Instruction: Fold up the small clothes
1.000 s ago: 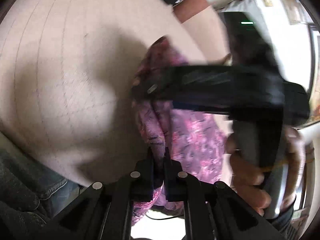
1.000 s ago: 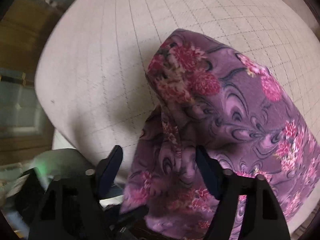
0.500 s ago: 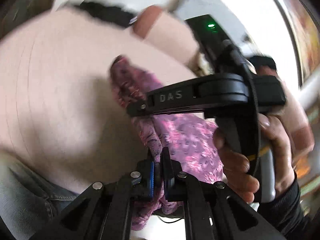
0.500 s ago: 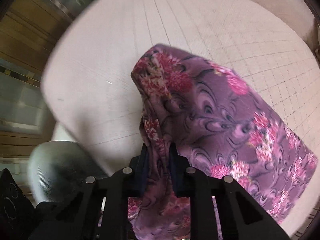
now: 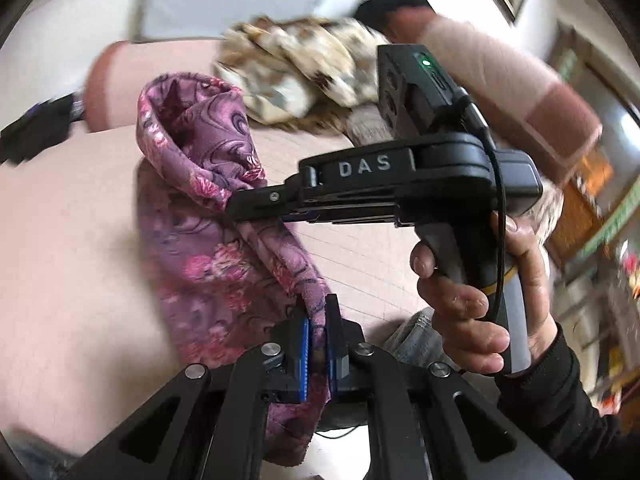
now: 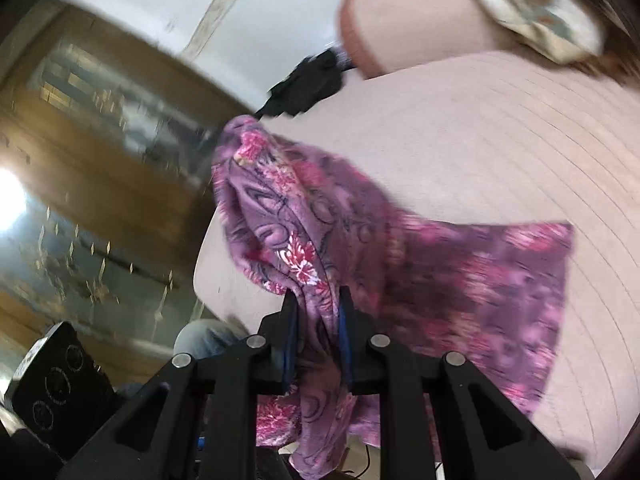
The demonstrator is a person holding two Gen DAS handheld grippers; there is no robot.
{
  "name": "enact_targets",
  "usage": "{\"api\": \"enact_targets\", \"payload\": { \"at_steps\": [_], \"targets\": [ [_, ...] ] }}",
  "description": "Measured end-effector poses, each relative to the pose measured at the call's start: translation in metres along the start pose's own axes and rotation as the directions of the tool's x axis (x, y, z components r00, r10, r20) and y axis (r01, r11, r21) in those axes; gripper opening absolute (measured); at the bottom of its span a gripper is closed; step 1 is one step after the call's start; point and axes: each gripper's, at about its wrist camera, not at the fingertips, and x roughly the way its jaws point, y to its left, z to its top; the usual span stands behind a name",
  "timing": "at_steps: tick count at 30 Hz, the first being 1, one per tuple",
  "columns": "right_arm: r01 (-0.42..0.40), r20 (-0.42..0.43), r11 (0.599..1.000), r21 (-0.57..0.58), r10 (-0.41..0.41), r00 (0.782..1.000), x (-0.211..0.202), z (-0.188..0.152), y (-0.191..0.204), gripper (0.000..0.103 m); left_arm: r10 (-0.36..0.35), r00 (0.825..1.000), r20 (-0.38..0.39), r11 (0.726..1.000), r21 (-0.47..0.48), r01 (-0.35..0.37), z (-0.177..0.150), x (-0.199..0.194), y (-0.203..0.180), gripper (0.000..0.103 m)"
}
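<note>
**Both grippers pinch the purple floral cloth above the pink bedspread**

Pink quilted bedspread point(image 5: 60, 240) fills the background, with a tan patterned blanket point(image 5: 296, 64) heaped at twelve o'clock in the left wrist view. Over to the left gripper point(image 5: 316, 340): its jaws are pressed together on a bunched edge of the purple floral garment point(image 5: 208, 264), low at six o'clock. Moving right, the right gripper point(image 5: 256, 204) bites the cloth higher up, and the fabric loops over it in a soft hood. In its own view the right gripper point(image 6: 316, 340) pinches a gathered fold, while the garment point(image 6: 480, 280) trails off toward three o'clock onto the bedspread point(image 6: 500, 128). It looks light, limp and fleecy: it will sag and bunch, so hold at edges or corners. Magenta flowers, dark swirls.
</note>
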Motion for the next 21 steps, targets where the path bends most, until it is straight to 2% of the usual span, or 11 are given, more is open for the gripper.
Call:
{"api": "enact_targets", "payload": {
  "at_steps": [5,7,10,13,14,15,16,19,21],
  "targets": [
    [-0.041,0.026,0.982,0.183,0.037,0.999,-0.004,-0.015,-0.085,0.018,-0.006,0.990,-0.141,0.999,0.031,0.010,0.008,0.077,-0.014,0.005],
    [0.015,-0.024,0.953,0.302,-0.008,1.000,0.008,-0.027,-0.116,0.018,-0.011,0.982,-0.186,1.000,0.021,0.015,0.007,0.097,-0.018,0.005],
    [0.144,-0.121,0.916,0.376,-0.106,0.987,0.020,-0.034,-0.145,0.022,-0.045,0.967,-0.251,0.999,-0.033,0.038,0.009,0.128,-0.014,0.006],
    [0.210,-0.168,0.869,0.448,-0.149,0.975,0.025,-0.036,-0.166,0.026,-0.090,0.953,-0.291,0.996,-0.055,0.077,0.004,0.140,-0.015,0.022],
    [0.228,-0.174,0.856,0.464,-0.164,0.971,0.025,-0.036,-0.170,0.032,-0.122,0.949,-0.291,0.992,-0.054,0.111,0.001,0.137,-0.018,0.033],
    [0.243,-0.174,0.846,0.474,-0.181,0.968,0.023,-0.036,-0.173,0.045,-0.134,0.949,-0.286,0.991,-0.051,0.124,0.000,0.132,-0.021,0.042],
    [0.249,-0.166,0.841,0.480,-0.192,0.967,0.021,-0.035,-0.172,0.051,-0.136,0.951,-0.279,0.991,-0.048,0.127,-0.001,0.127,-0.023,0.045],
    [0.243,-0.110,0.848,0.471,-0.217,0.970,0.008,-0.037,-0.163,0.052,-0.146,0.959,-0.242,0.989,-0.044,0.139,-0.002,0.105,-0.020,0.053],
    [0.263,-0.080,0.857,0.443,-0.254,0.964,-0.005,-0.035,-0.152,0.052,-0.077,0.968,-0.239,0.997,-0.032,0.072,-0.002,0.102,-0.015,0.056]
  ]
}}
